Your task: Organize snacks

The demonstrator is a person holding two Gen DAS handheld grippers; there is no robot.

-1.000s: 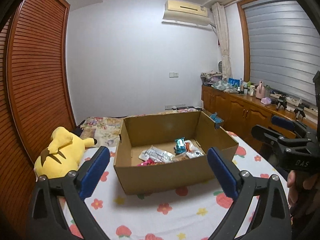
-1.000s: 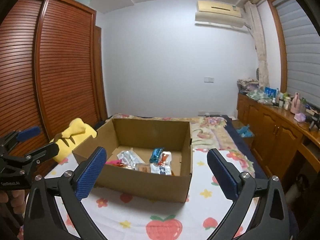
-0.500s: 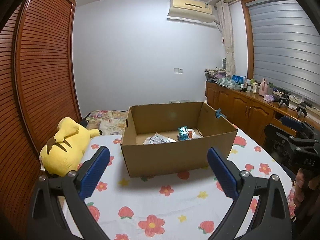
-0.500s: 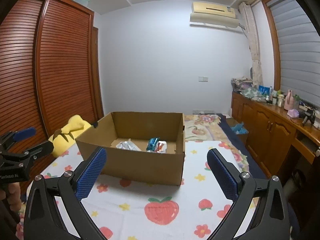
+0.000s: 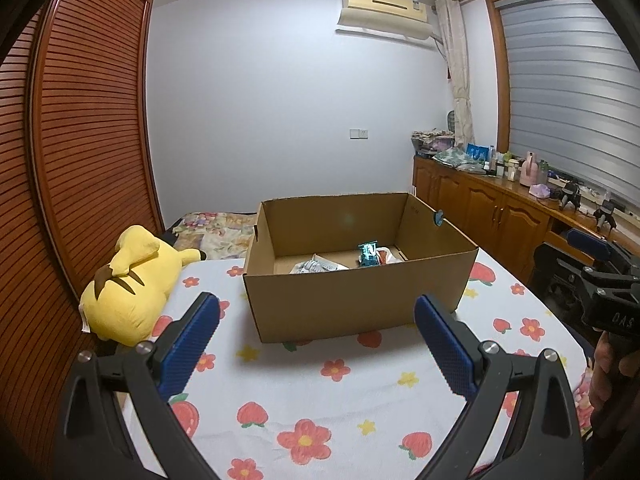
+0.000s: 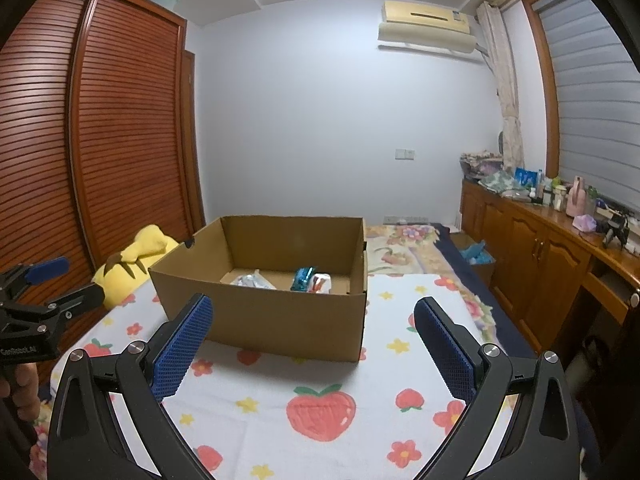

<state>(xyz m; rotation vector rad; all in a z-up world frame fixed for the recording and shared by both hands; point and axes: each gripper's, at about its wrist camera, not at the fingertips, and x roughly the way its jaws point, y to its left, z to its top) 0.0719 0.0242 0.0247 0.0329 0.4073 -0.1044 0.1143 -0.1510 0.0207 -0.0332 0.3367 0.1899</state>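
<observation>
Room: bedroom with a louvred wooden wardrobe (image 5: 80, 152), a wall air conditioner (image 5: 384, 10) and a bed under a white sheet (image 5: 320, 380) printed with strawberries and flowers.
Box: an open cardboard box (image 5: 356, 300) sat on the sheet ahead of both claws, touched by neither.
Snacks: inside the box, toward its far side, lay a silvery packet (image 5: 316, 267), a teal packet (image 5: 368, 255) standing upright, and a red-and-white packet (image 6: 321, 282); the near wall hid their lower parts and the rest of the box floor, and the print was too small to read.
Left claw: the left claw (image 5: 316, 344) hung above the sheet short of the box, blue pads spread wide, holding nothing.
Right claw: the right claw (image 6: 312, 340) likewise, jaws wide apart and empty.
Plush: a yellow plush toy (image 5: 132, 284) lay left of the box, partly cut off by it in the right view.
Sideboard: a wooden sideboard (image 5: 500, 216) on the right carried cluttered bottles, hard to make out.
</observation>
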